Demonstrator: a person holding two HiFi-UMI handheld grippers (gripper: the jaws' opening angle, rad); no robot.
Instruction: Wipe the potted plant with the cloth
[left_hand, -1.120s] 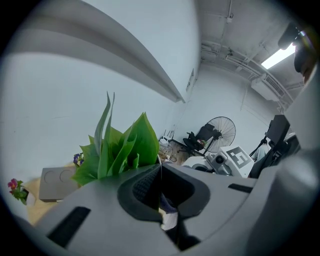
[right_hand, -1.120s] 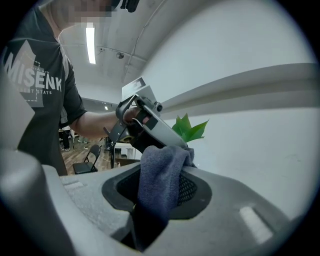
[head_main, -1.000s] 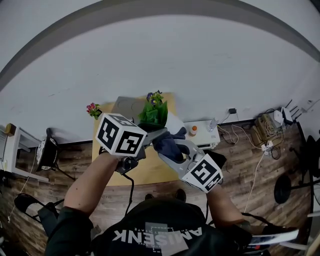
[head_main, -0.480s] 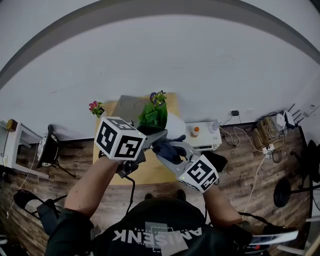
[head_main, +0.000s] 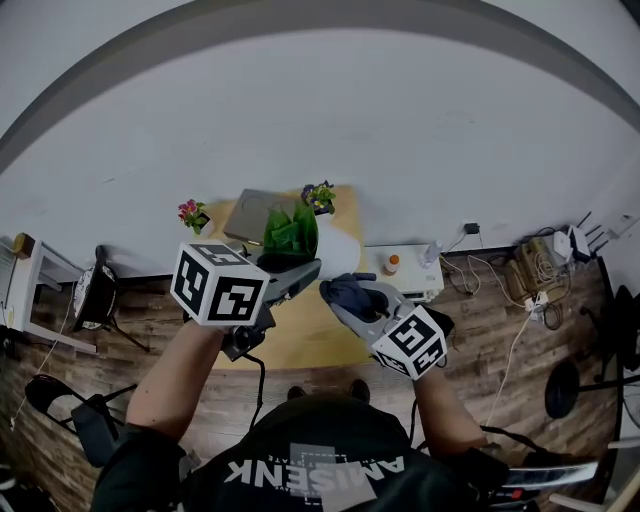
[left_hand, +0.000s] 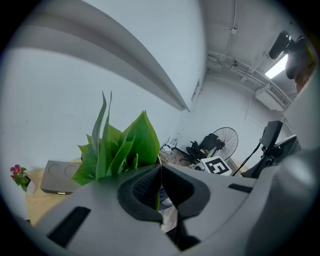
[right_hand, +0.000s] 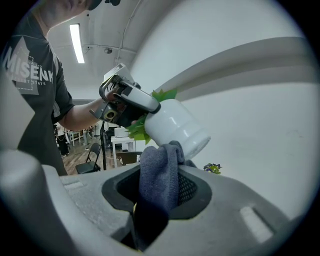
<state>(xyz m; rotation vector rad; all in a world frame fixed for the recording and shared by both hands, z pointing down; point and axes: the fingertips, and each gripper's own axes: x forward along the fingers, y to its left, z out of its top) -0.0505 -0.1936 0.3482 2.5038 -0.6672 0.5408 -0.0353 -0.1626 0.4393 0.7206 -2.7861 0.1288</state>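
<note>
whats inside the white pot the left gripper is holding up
Only green leaves show, poking out of the mouth of the white pot. Soil and stems can't be seen: the pot wall and the left gripper, shut on the leaves there, cover them.

White pot (right_hand: 176, 126); green leaves (left_hand: 126, 145); dark-blue cloth (right_hand: 159, 176)

place: office-like workroom | cues: strip light (right_hand: 76, 42), folding chair (right_hand: 92, 154), floor fan (left_hand: 225, 143), cable tangle (head_main: 528, 268)

Blue-grey cloth (right_hand: 159, 176) between fingers (right_hand: 192, 194)
</note>
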